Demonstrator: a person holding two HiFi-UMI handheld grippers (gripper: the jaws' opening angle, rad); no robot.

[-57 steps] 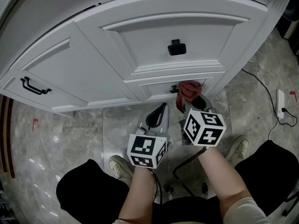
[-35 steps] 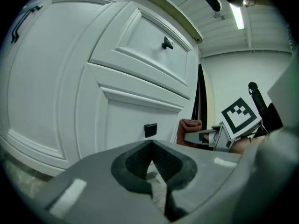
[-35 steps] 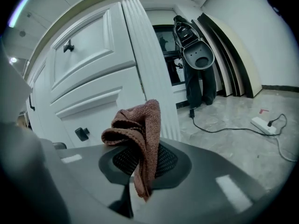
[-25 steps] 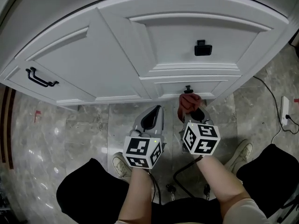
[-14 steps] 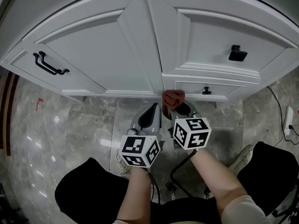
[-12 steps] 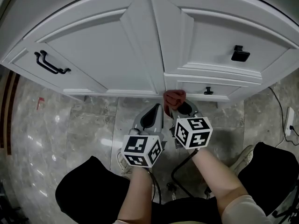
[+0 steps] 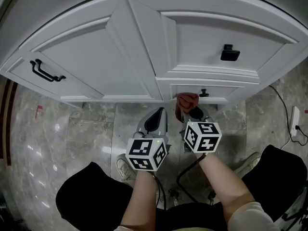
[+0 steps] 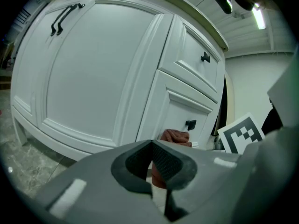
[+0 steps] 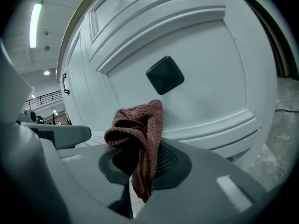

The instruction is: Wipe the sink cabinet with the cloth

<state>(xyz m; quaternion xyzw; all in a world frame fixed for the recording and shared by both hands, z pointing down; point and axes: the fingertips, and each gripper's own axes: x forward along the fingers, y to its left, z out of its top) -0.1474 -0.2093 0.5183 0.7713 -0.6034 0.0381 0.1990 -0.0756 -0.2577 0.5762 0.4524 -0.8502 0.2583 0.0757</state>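
Observation:
The white curved sink cabinet (image 7: 144, 66) fills the top of the head view. My right gripper (image 7: 188, 110) is shut on a red-brown cloth (image 7: 186, 101), which is bunched against the left part of the low small drawer, just left of its black knob (image 7: 204, 92). In the right gripper view the cloth (image 9: 140, 125) hangs out of the shut jaws of the gripper (image 9: 142, 167) in front of the square knob (image 9: 165, 75). My left gripper (image 7: 158, 113) hovers beside it over the floor, shut and holding nothing; its jaws meet (image 8: 152, 143), with the cloth (image 8: 175, 136) beyond.
A bar handle (image 7: 45, 70) sits on the left door and a square knob (image 7: 230, 52) on the upper right drawer. A white power strip (image 7: 295, 117) with a cable lies on the marble floor at right. A shoe (image 7: 126, 163) and black stool legs (image 7: 190, 177) are below my arms.
Over the last second the cloth slid left from under the small knob to the drawer's left end, then back right toward the knob. The left gripper stayed alongside, shut.

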